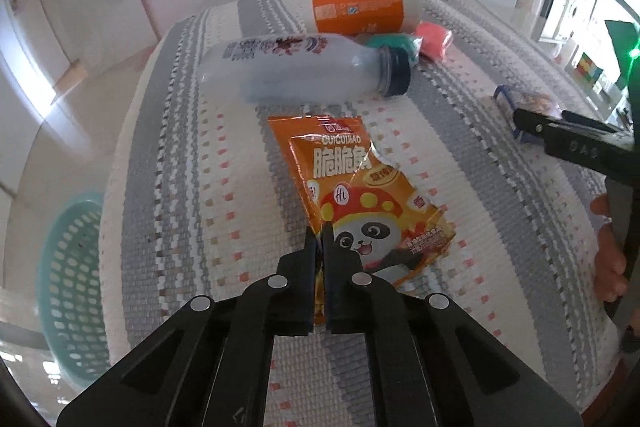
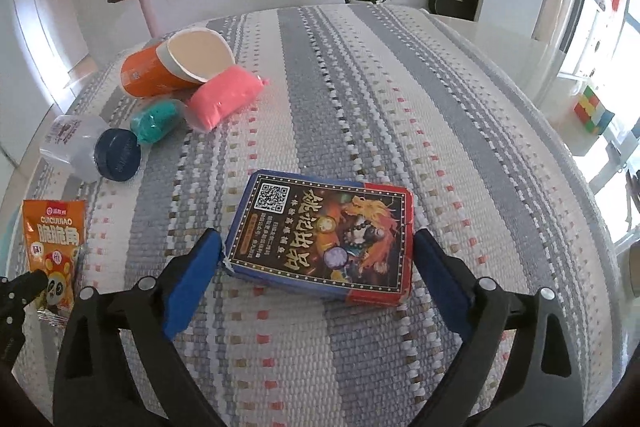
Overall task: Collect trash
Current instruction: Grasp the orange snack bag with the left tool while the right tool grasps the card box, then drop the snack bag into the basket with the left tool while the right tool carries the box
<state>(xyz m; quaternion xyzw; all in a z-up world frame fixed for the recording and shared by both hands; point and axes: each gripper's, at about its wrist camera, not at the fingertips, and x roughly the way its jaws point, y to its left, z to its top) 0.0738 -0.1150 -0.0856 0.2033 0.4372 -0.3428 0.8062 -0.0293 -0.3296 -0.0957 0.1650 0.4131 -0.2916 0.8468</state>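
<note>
An orange snack packet (image 1: 352,179) with a panda print lies on the striped woven cloth (image 1: 192,187). My left gripper (image 1: 320,241) is shut on the packet's near edge, which shows pinched between the pads. The same packet (image 2: 52,239) and left gripper (image 2: 24,287) appear at the lower left of the right wrist view. A flat blue and red box (image 2: 324,239) lies between the blue pads of my right gripper (image 2: 318,241), which stands open, one pad close beside each end of the box. The right gripper (image 1: 540,117) and box (image 1: 520,97) also show at the right edge.
A white bottle (image 1: 300,67) with a dark blue cap lies beyond the packet. Behind it lie an orange paper cup (image 1: 360,9), a teal lump (image 1: 394,43) and a pink lump (image 1: 432,37). A teal basket (image 1: 72,287) stands below the table's left edge. A hand (image 1: 608,259) holds the right gripper.
</note>
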